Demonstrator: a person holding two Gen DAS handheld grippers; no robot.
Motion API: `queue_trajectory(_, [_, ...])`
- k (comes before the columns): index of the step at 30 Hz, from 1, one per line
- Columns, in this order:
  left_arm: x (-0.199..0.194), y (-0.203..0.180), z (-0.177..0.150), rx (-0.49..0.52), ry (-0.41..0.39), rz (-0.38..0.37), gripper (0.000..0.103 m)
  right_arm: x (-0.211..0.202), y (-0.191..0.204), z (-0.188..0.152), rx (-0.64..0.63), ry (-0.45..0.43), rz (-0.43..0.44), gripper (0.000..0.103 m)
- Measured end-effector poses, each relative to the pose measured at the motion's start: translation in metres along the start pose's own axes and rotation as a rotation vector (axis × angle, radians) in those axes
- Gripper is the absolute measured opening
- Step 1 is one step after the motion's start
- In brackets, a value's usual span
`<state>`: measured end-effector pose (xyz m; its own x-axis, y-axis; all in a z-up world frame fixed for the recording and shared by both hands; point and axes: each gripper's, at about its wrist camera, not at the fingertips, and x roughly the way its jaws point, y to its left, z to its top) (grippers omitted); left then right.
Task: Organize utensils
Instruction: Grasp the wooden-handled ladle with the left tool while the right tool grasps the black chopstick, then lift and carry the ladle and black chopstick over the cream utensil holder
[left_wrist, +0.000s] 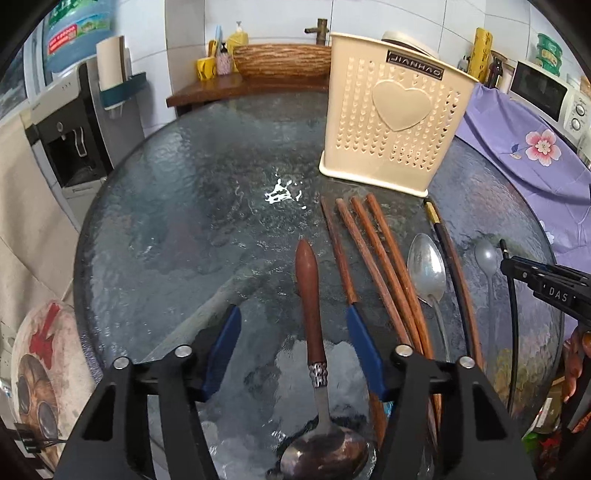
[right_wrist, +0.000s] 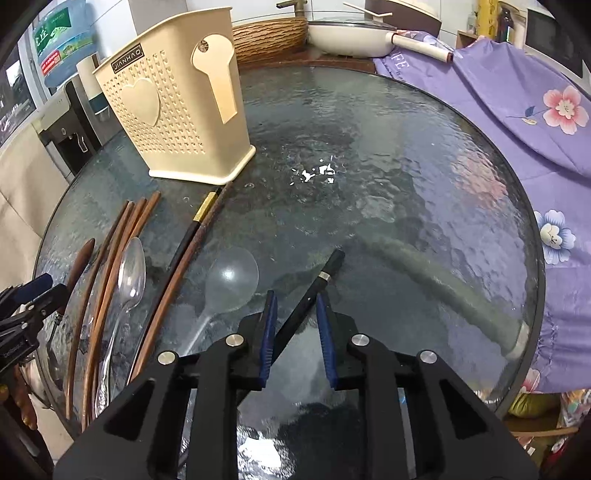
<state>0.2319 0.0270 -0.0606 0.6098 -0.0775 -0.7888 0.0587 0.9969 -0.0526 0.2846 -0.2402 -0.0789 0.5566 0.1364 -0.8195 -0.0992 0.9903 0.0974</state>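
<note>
Left wrist view: round bench (left_wrist: 184, 192) of rippled dark glass with a thin dark rim, one bright glare spot near its middle. Cream perforated utensil holder (left_wrist: 391, 122) stood upright at the far side, a raised heart on its face. Just in front of it lay four brown wooden chopsticks (left_wrist: 373, 266) side by side, a metal spoon (left_wrist: 426, 273), a dark chopstick with a gold band (left_wrist: 437, 225) and a pale translucent spoon (left_wrist: 485, 258). Left gripper (left_wrist: 291, 325) had its blue fingers (left_wrist: 360, 332) parted either side of the wooden-handled spoon (left_wrist: 310, 306), clear of the handle; spoon flat on the glass, bowl towards the camera.

Right wrist view: right gripper (right_wrist: 295, 314) had its fingers (right_wrist: 325, 325) drawn close about a black chopstick with a silver band (right_wrist: 317, 288), which ran out diagonally past the tips. Whether the pads actually pressed on it could not be told. Translucent spoon lay just left of this gripper.

Room: white tiled wall behind, a wooden shelf carrying a woven basket (left_wrist: 280, 59), a brass tap (left_wrist: 319, 29), yellow mugs and a soap bottle. Water dispenser (left_wrist: 70, 140) with a blue bottle stood at the left. Purple floral cloth (right_wrist: 517, 110) draped at the right, a white microwave (left_wrist: 546, 92) behind it, a white pan (right_wrist: 351, 33) beyond the bench.
</note>
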Motion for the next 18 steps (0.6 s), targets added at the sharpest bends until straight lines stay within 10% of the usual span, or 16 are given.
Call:
queue_trajectory(8, [0.017,-0.003,0.015,0.008,0.055,-0.017,0.049,0.012,0.016,0.012,-0.047,0.029,0.000,0.017])
queue_trajectory(18, [0.029,-0.011,0.027,0.011,0.090,-0.001,0.015,0.021,0.023,0.024,-0.074,0.045,0.000,0.013])
